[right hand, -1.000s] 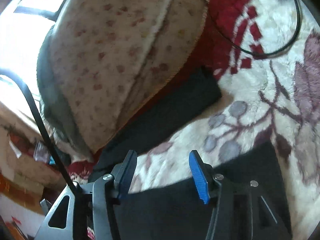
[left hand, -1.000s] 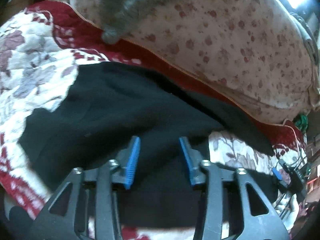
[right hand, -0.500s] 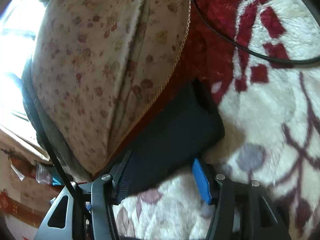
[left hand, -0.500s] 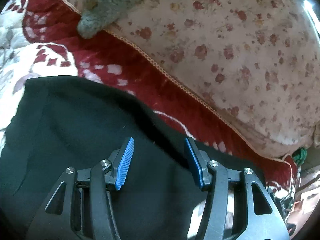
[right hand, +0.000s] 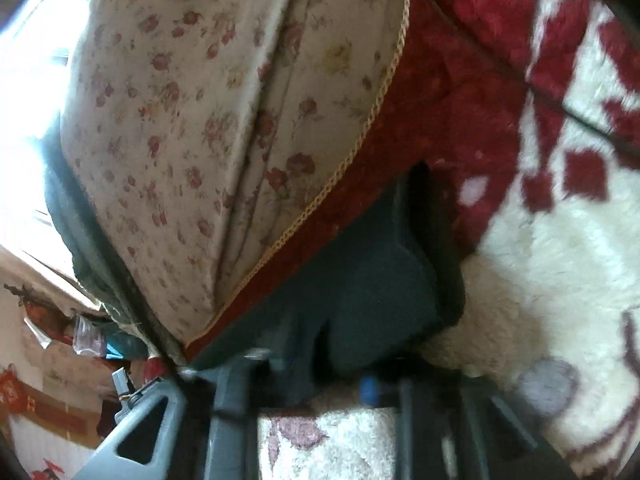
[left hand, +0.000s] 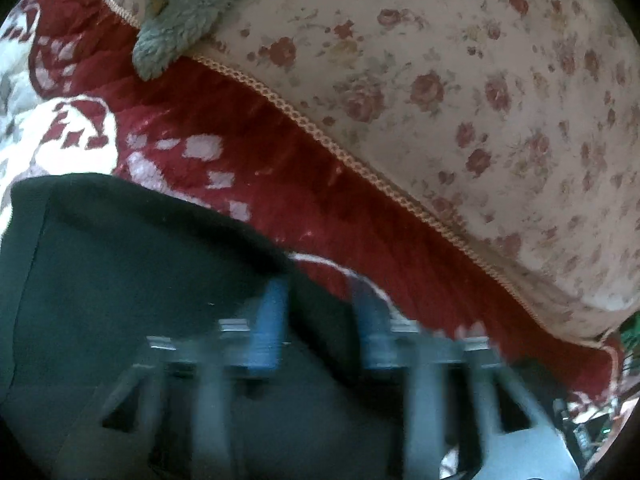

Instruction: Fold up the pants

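left claw (left hand: 316, 320): blurry as heck, but the two blue pads sit apart with a ridge of black fabric running up between them, so it's spread, not pinching anything I can make out

right claw (right hand: 324, 376): also smeared; pads apart, jaws wide, straddling the end of the dark fabric. can't tell if either pad is actually touching it

pants (left hand: 132, 288): black, plain, kinda matte knit. lying flat on the blanket, filling the lower left of the left view, with a straight seamed edge down the left side and a raised fold line heading toward the claw

pants end (right hand: 384, 280): in the right view it's a thick doubled-over end with rounded corners, sitting right at the red border

blanket (right hand: 560, 280): fluffy cream with red and grey-purple pattern, under everything

floral cushion (left hand: 460, 100): cream with little roses, braided trim, just past the pants

grey fuzzy thing (left hand: 180, 28): draped over the cushion's edge, farthest back
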`<state>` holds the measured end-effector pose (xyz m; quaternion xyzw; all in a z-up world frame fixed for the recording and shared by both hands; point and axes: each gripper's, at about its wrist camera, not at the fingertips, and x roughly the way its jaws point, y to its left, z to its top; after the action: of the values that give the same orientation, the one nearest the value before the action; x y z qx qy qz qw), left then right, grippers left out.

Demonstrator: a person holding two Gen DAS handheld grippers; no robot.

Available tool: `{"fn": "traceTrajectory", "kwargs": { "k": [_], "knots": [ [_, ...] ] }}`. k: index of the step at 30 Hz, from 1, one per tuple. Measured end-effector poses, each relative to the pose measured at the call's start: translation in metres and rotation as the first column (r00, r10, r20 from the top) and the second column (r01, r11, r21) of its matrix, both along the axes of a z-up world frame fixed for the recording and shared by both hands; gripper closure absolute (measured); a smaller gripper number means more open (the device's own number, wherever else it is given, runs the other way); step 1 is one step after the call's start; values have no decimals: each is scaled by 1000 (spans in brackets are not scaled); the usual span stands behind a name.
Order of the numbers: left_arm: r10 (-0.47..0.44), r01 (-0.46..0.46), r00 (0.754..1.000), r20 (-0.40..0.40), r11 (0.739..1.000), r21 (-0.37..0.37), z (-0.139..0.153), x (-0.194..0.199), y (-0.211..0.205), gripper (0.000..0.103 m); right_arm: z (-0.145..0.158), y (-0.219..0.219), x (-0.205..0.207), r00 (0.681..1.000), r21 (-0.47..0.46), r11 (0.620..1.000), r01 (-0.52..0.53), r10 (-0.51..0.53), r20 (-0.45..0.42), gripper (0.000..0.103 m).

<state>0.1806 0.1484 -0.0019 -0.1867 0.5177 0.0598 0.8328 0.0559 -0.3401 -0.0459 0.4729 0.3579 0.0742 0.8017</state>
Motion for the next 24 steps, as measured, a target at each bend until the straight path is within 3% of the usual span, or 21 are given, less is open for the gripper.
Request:
{"fn": "traceTrajectory", "kwargs": {
  "k": [5, 15, 19, 22, 24],
  "knots": [
    [-14, 20, 997, 77, 998, -67, 16, -11, 11, 98, 31, 3, -13, 990, -27, 1000, -11, 15, 140, 96],
    [-67, 83, 973, 223, 995, -61, 94, -41, 13, 98, 93, -1, -32, 969, -49, 999, 3, 9, 248, 96],
    [-102, 125, 953, 284, 990, -63, 124, -70, 11, 98, 113, -14, -55, 955, -44, 999, 27, -13, 297, 98],
    [-130, 146, 924, 359, 989, -17, 146, -93, 6, 101, 122, -17, -70, 947, -73, 997, 22, 2, 321, 98],
    [-148, 161, 912, 383, 987, -1, 155, -106, 4, 101, 119, -11, -74, 958, -95, 995, -21, 47, 281, 97]
  ]
}}
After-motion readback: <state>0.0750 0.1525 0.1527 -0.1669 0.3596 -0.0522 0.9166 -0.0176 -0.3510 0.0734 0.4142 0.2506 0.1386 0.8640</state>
